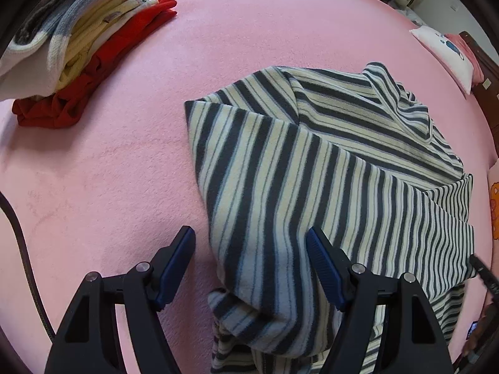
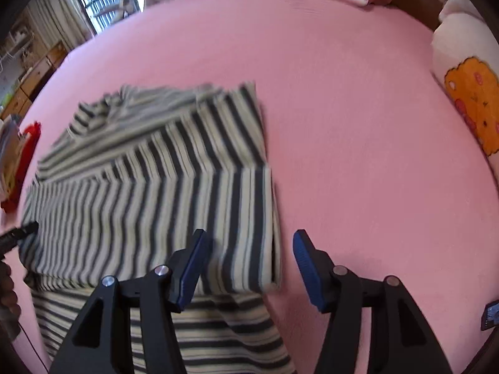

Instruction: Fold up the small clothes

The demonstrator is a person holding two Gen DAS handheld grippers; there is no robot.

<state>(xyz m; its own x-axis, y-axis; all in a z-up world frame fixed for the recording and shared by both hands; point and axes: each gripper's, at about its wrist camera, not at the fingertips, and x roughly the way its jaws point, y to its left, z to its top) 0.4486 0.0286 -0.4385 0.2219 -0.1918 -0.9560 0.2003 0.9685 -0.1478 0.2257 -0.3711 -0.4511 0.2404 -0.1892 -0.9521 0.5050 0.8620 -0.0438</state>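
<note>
Left wrist: left gripper (image 1: 251,243) fingers wide, empty, over the striped top's (image 1: 312,162) near-left edge on the pink bed (image 1: 109,171); folded pile (image 1: 78,56) far left. Right wrist: right gripper (image 2: 248,246) fingers parted, nothing held, at the top's (image 2: 149,187) right edge. Pinch both bottom corners evenly before folding up.

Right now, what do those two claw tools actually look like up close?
Both the left gripper and right gripper have matte black, angular linkage arms with round silver pivot pins. Their fingers carry ribbed dark-blue pads. A dark cable curves beside the left one.
</note>
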